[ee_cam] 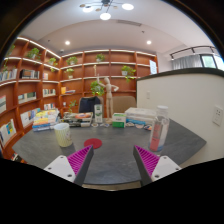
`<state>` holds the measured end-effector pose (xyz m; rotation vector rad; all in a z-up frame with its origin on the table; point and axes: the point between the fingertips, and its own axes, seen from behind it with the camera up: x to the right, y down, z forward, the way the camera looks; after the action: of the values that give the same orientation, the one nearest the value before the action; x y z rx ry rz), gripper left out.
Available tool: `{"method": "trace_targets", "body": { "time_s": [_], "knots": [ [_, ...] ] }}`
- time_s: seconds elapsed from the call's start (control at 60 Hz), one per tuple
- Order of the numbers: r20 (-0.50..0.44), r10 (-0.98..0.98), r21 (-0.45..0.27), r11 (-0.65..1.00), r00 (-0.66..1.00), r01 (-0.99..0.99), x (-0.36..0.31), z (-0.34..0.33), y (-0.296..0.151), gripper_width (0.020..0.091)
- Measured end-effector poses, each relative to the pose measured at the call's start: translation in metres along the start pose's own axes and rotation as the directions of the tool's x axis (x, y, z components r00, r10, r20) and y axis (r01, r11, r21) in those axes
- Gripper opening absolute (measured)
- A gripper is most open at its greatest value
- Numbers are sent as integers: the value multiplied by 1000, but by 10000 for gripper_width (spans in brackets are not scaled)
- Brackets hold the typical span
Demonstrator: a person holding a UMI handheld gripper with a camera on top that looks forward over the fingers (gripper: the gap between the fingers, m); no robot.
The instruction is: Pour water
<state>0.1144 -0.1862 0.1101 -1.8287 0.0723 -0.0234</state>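
Observation:
A clear plastic water bottle (159, 128) with a red cap stands upright on the grey table (110, 150), beyond my right finger. A pale translucent cup (63, 134) stands on the table beyond my left finger. A small red disc (93, 143) lies flat between them, just ahead of the fingers. My gripper (113, 165) is open, its magenta pads (80, 159) wide apart with nothing between them, and it hovers short of both objects.
Books and boxes (45, 119) are stacked along the table's far edge, with more packets (138, 117) at the far right. A figure or mannequin (99, 99) stands behind the table. Wooden bookshelves (30, 75) line the walls; a white partition (185, 100) rises on the right.

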Motion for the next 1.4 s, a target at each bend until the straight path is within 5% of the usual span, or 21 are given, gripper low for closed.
{"method": "trace_targets", "body": {
  "time_s": [0.233,0.55,0.633,0.783,0.983,1.2,1.4],
  "knots": [
    [-151,8,65,998,989,2,119,19,17,850],
    [-153,2,187,982,988,27,167,95,-31,841],
    [-148,7,193,981,989,22,169,107,-33,771],
    [-132,20,214,977,991,9,167,116,-28,529],
    [-140,-3,244,969,990,38,165,111,-32,354],
    [-175,-86,208,970,981,122,160,118,-29,322],
    [-181,-418,117,889,890,442,92,130,-46,322]
  ]
}}
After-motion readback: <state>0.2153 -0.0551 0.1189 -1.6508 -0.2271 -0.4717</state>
